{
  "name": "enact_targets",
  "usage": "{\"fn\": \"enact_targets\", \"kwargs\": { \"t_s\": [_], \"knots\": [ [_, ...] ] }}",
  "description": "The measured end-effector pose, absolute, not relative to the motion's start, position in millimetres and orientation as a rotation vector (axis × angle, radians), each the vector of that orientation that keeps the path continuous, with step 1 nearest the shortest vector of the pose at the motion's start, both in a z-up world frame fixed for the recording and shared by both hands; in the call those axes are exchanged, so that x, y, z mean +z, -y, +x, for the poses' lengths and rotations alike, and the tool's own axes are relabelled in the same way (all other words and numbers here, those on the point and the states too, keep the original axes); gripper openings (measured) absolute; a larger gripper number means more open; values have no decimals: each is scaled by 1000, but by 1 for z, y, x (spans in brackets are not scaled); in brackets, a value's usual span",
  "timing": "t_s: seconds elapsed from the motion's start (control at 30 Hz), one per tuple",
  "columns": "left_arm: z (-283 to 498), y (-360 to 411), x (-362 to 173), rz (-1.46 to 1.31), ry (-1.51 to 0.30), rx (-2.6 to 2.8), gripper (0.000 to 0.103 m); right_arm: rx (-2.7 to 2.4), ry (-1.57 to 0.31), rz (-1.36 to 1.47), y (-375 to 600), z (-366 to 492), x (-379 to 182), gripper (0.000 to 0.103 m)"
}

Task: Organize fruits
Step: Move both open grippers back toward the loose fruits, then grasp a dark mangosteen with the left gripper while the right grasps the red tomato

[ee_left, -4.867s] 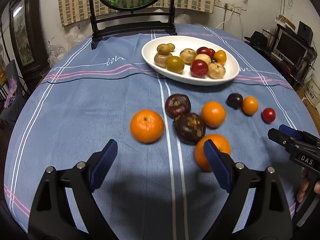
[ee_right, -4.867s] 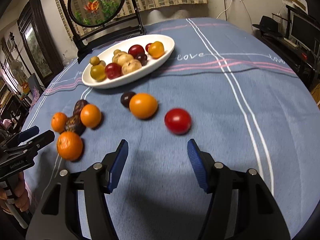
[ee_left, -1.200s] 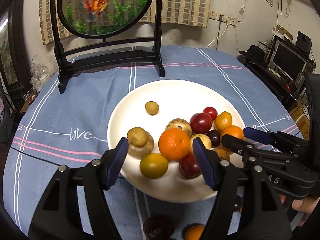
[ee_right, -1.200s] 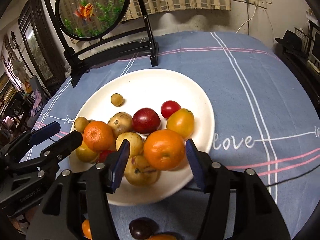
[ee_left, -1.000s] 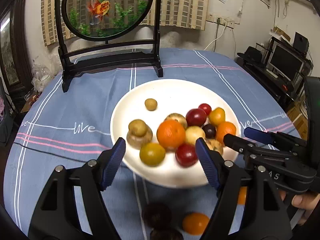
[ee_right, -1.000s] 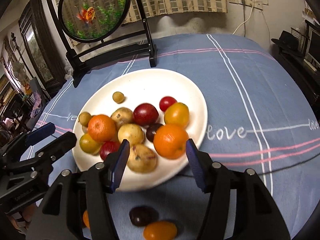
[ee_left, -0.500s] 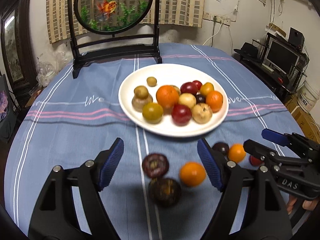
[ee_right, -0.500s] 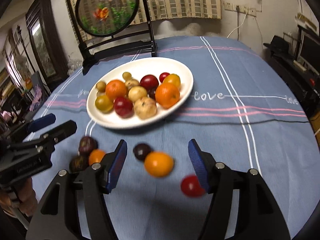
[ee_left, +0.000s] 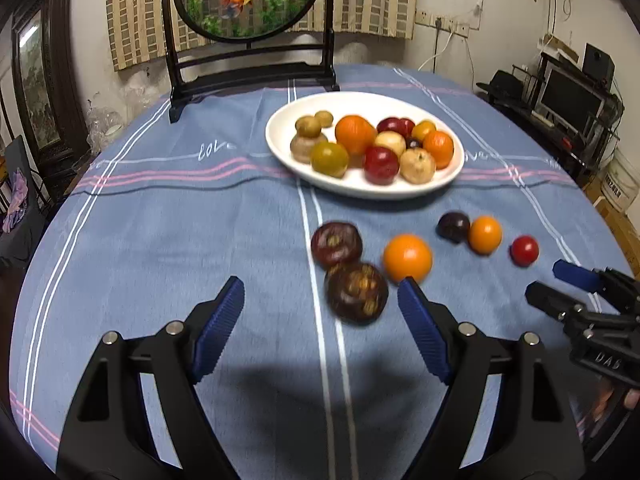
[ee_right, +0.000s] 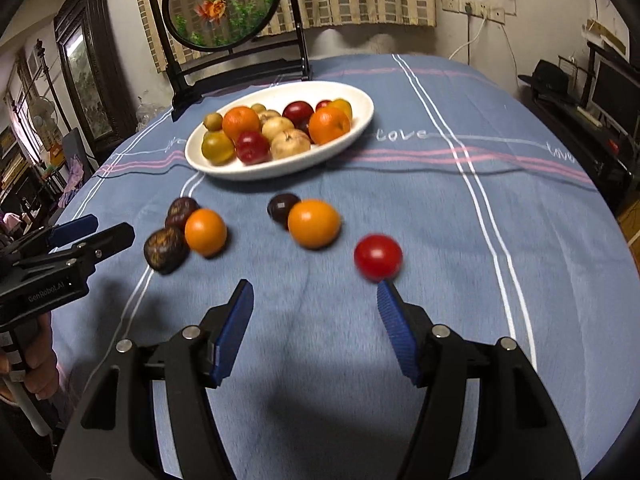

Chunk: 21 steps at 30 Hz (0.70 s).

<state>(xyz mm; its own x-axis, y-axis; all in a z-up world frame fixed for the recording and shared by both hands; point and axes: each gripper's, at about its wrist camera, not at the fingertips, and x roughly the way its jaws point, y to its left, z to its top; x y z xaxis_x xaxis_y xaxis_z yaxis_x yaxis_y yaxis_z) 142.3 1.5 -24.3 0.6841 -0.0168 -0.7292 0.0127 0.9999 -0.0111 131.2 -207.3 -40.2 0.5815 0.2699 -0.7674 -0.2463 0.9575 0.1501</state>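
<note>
A white oval plate (ee_left: 280,148) (ee_right: 360,124) at the far middle of the table holds several fruits. Loose on the blue cloth lie two dark mangosteens (ee_left: 356,292) (ee_right: 166,249), an orange (ee_left: 407,258) (ee_right: 205,231), a dark plum (ee_left: 453,226) (ee_right: 282,206), a second orange (ee_left: 485,234) (ee_right: 314,223) and a red tomato (ee_left: 524,250) (ee_right: 377,257). My left gripper (ee_left: 320,304) is open and empty, just short of the nearer mangosteen. My right gripper (ee_right: 314,300) is open and empty, its right fingertip close below the tomato.
A black-framed round goldfish screen (ee_left: 248,0) (ee_right: 224,4) stands behind the plate. The round table's edge curves away on both sides. Dark furniture and a monitor (ee_left: 568,96) stand to the right, a dark cabinet (ee_right: 92,68) to the left.
Both grippers have drawn back from the plate toward the near side of the table and lower. An orange from each gripper now lies on the plate. The loose fruits have come into view.
</note>
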Motion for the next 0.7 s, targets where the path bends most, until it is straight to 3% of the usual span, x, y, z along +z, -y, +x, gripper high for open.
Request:
{"fn": "enact_targets", "kwargs": {
  "t_s": [0.7],
  "knots": [
    [160, 16, -62, 28, -936, -64, 80, 335, -905, 20, 209, 117, -48, 65]
  ]
}}
